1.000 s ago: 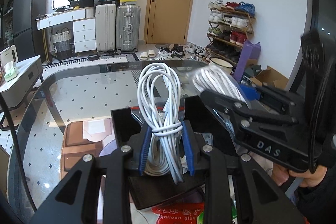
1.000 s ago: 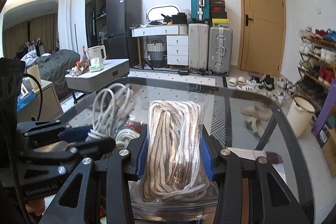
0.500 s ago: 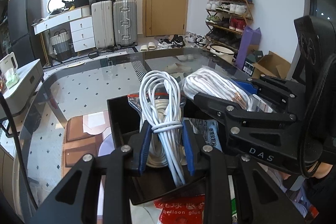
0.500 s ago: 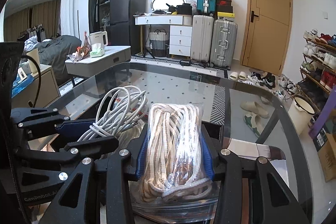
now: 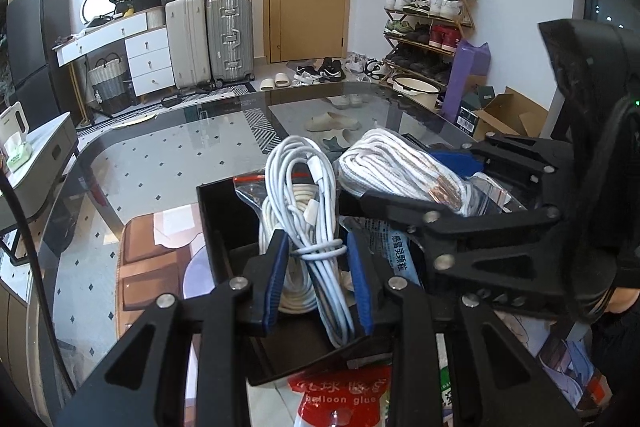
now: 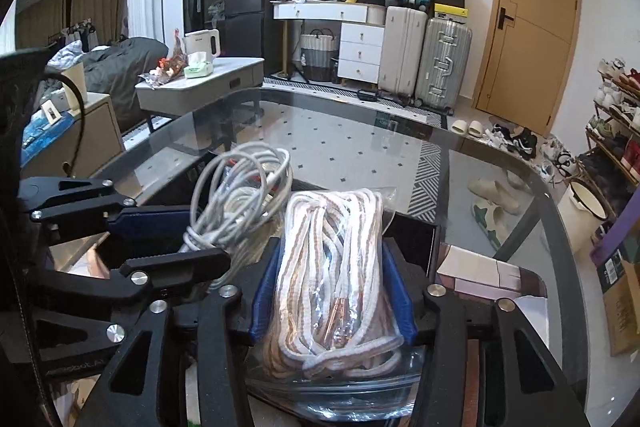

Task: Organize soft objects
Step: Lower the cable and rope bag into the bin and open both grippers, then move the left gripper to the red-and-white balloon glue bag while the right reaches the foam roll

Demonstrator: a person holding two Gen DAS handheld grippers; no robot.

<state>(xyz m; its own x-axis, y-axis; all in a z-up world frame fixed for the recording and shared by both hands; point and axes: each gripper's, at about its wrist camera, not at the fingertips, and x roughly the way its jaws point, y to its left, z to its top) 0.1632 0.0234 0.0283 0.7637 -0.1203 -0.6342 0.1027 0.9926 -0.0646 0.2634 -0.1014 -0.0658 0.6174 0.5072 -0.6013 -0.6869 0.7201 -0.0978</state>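
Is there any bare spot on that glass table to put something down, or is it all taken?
The far half of the glass table looks bare, from the black box out to the far curved rim. The near side is crowded: both grippers, the white cable bundle, the bagged rope and packets sit close together.

black box (image 5: 224, 223) floor hidden by cables, red packet (image 5: 340, 397) cut off below — label partly legible
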